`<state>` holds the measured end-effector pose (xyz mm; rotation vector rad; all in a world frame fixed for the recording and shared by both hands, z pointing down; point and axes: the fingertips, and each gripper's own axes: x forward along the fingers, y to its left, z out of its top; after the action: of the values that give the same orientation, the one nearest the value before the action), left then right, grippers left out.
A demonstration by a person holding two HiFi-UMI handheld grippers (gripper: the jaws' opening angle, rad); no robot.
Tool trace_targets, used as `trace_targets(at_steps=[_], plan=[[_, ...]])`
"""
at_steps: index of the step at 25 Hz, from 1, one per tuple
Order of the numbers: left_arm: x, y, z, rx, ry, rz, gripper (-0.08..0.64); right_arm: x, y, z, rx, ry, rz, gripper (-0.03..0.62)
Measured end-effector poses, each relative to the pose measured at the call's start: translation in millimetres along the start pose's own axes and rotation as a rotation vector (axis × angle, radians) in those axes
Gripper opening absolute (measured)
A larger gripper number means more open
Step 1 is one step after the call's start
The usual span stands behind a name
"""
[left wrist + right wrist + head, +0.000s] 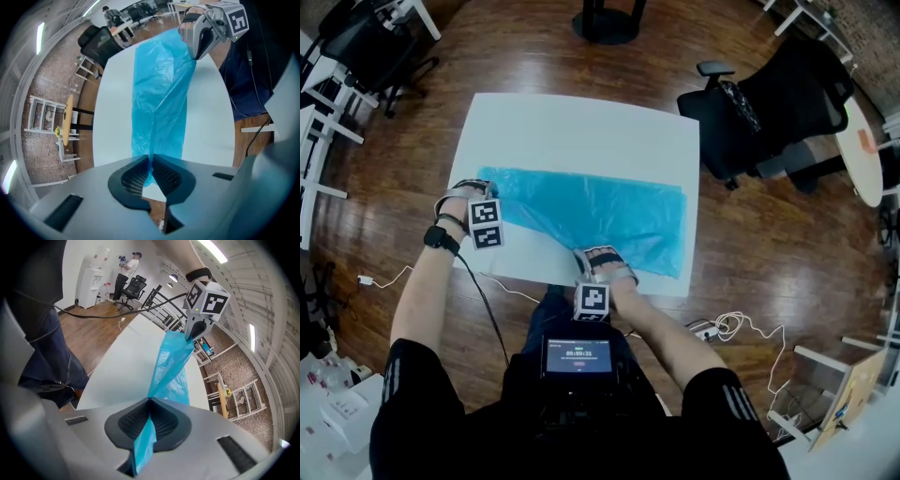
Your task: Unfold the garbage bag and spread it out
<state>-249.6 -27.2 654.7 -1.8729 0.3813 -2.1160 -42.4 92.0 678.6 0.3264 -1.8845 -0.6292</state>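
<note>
Thin translucent blue plastic garbage bag (591, 214), mostly unfolded into a wrinkled rectangle, lying flat across white tabletop (581, 122), near edge lifted.

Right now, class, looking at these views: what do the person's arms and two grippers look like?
Both the left gripper and right gripper are grey shells with dark meshed pads, each carrying a white cube with black square markers. A black cable trails from the left one. The person wears a black left wristband and short black sleeves with white stripes.

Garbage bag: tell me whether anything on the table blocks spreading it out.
Nothing visible does. The garbage bag lies alone on the white table; left gripper and right gripper are both shut on it.
</note>
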Motion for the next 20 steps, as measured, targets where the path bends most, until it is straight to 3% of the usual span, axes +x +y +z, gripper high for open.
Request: trace_targets(at_steps=[10, 20], plan=[[-6.7, -8.0, -2.3, -0.037, -0.054, 0.150, 0.012, -8.9, -15.3, 0.2, 0.059, -0.027, -0.010, 0.057], [-46.5, -20.6, -5.6, -0.151, -0.149, 0.360, 0.012, -53.7, -49.8, 0.7, 0.224, -0.148, -0.086, 0.109]])
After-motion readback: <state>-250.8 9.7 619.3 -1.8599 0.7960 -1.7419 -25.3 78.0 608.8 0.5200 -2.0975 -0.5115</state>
